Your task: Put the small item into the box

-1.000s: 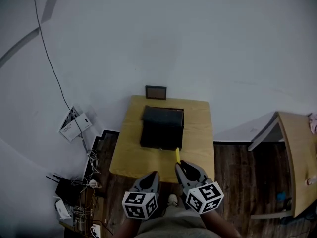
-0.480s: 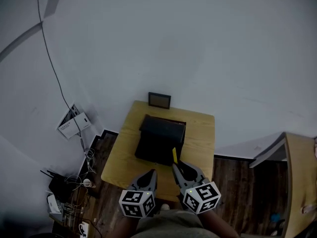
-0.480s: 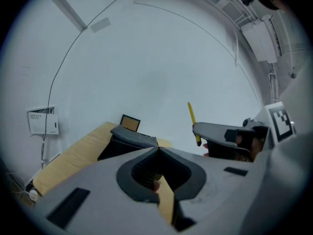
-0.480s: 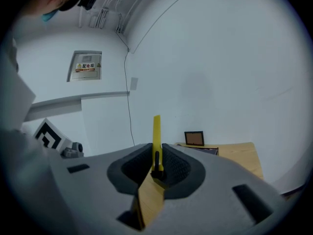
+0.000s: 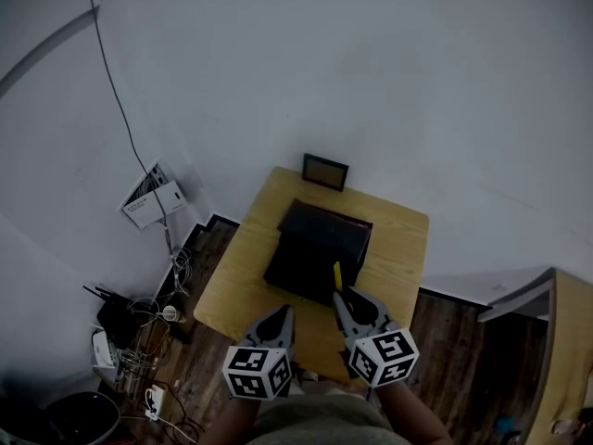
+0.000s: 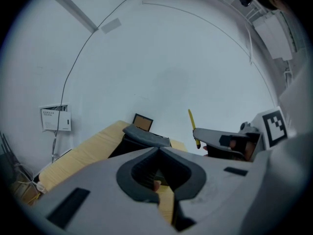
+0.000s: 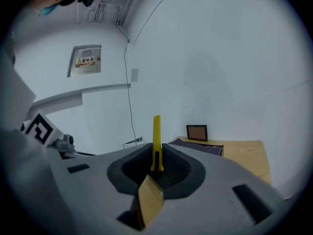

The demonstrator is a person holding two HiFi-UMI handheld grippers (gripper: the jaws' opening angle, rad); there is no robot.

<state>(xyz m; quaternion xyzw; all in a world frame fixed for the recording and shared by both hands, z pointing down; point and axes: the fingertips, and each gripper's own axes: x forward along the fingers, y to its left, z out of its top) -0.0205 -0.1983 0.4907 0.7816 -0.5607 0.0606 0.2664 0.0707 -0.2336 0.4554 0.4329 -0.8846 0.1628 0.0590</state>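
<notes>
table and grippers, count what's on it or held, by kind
box: 1
frame: 1
yellow item, held in the right gripper: 1
total: 3

I find one wall sign in the right gripper view: a yellow mark and a short line of characters, too small for me to read. The white wall unit bears illegible print. The cubes on the left gripper and right gripper show only square markers.
</notes>
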